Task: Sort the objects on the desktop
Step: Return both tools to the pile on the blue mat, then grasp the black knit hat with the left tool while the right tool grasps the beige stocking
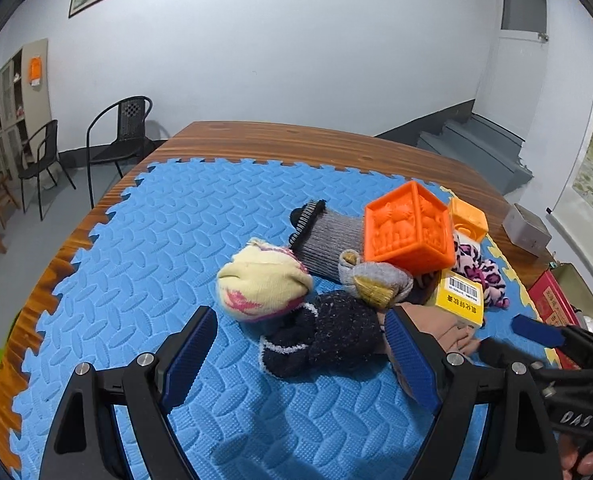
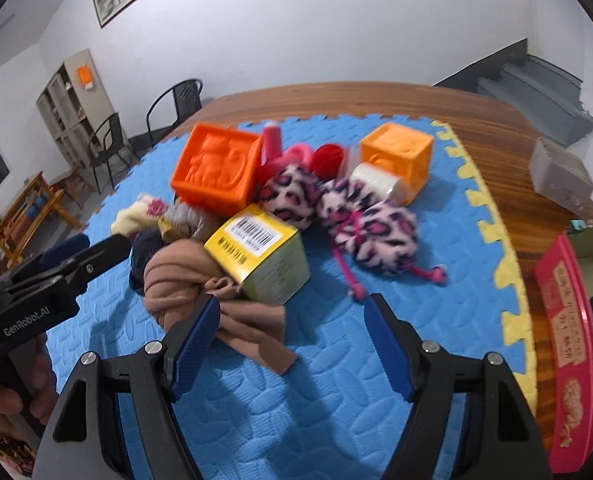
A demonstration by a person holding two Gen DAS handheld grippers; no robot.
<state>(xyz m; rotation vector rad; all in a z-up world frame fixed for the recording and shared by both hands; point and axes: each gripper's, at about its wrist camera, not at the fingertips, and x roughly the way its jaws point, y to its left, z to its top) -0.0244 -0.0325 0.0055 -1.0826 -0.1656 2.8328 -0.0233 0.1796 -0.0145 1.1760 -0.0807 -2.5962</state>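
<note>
A heap of objects lies on the blue foam mat (image 1: 168, 240). My left gripper (image 1: 302, 354) is open, its fingers on either side of a dark navy sock (image 1: 328, 336), just behind a cream and pink sock (image 1: 262, 280). A grey sock (image 1: 328, 240), a big orange cube (image 1: 410, 230), a small orange cube (image 1: 468, 218) and a yellow box (image 1: 458, 298) lie beyond. My right gripper (image 2: 292, 340) is open above a tan cloth (image 2: 200, 284), next to the yellow box (image 2: 262, 252). Leopard-print socks (image 2: 368, 216) and the orange cubes (image 2: 216, 168) lie further back.
The mat lies on a wooden table (image 1: 296, 140). A red box (image 2: 572, 340) and a grey box (image 2: 560, 176) stand at the table's right side. Chairs (image 1: 120, 136) and a cabinet (image 1: 12, 104) stand at the left. The left gripper shows in the right wrist view (image 2: 76, 256).
</note>
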